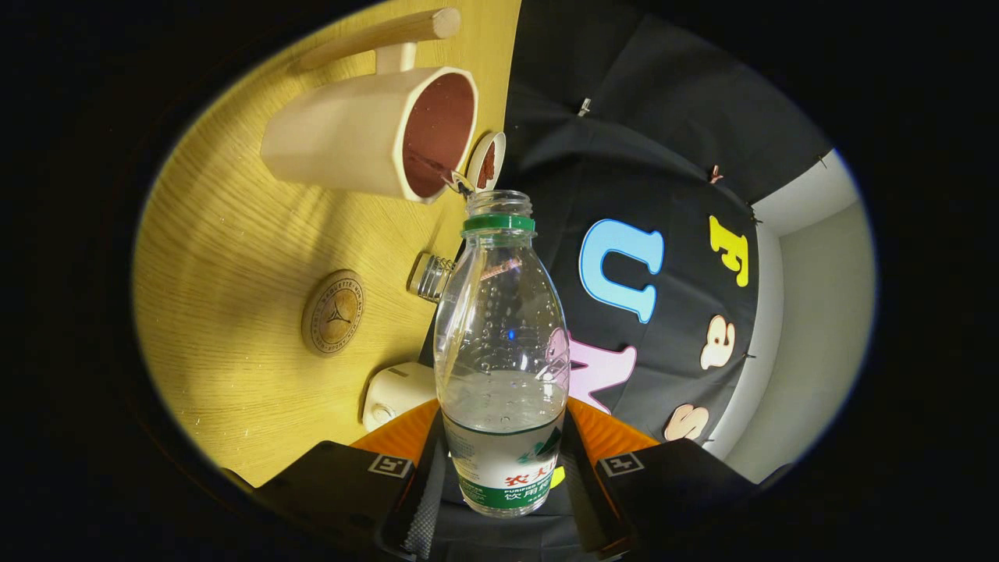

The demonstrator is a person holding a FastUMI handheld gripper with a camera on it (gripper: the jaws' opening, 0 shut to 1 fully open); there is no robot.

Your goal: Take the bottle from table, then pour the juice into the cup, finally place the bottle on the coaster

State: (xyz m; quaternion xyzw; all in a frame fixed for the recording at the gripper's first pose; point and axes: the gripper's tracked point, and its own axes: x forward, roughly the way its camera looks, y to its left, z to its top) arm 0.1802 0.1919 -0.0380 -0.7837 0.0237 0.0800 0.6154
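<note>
A clear plastic bottle (501,343) with a green neck ring and no cap is held low on its labelled body, my gripper (503,499) shut on it with a finger on each side. Clear liquid fills its lower part, and a thin streak runs along the side nearest the table. Its open mouth sits just beside the rim of the cream cup (367,133), which has a brown inside and a long handle. The round wooden coaster (333,312) lies bare on the yellow wooden table (226,257), beside the bottle's middle and between the cup and my fingers.
A small glass jar (431,277) stands between the coaster and the bottle. A small white round-edged object (398,394) sits near my fingers. A little white dish with a brown inside (487,162) is next to the cup's rim. Behind the bottle, the table's edge meets the black cloth wall.
</note>
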